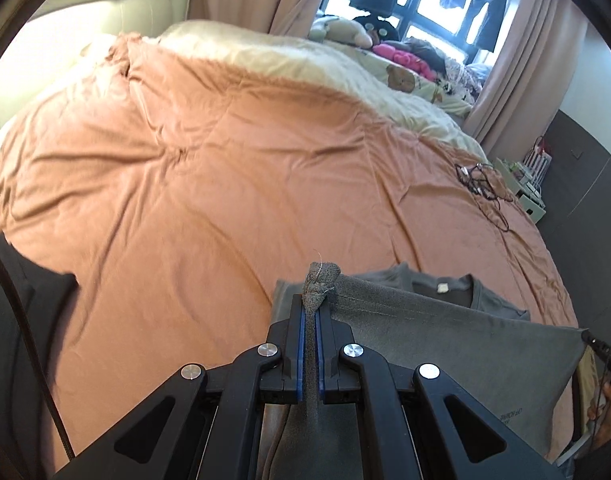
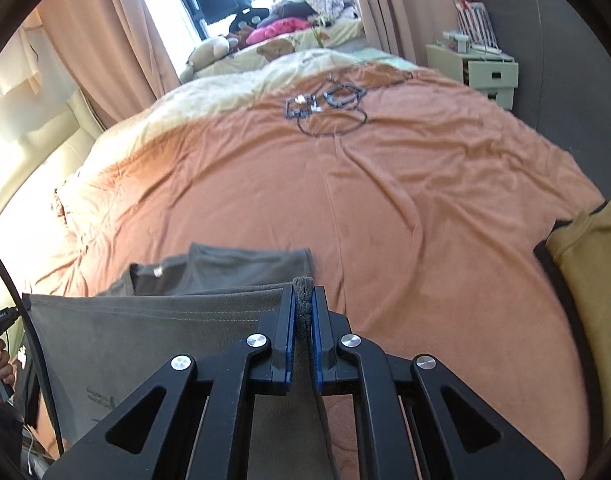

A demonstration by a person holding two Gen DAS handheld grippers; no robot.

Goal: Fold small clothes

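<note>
Now, left tongs (image 1: 312, 312): clamped on one hem corner of the grey shirt (image 1: 445, 344).
Right tongs (image 2: 304, 312): clamped on the other corner.
Shirt: hem stretched between both tongs, collar end on the bed (image 1: 185, 184).

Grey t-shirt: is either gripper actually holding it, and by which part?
Both. The left gripper and right gripper are each shut on a bunched bottom-hem corner of the grey t-shirt; the hem stretches between them, collar toward the bed.
</note>
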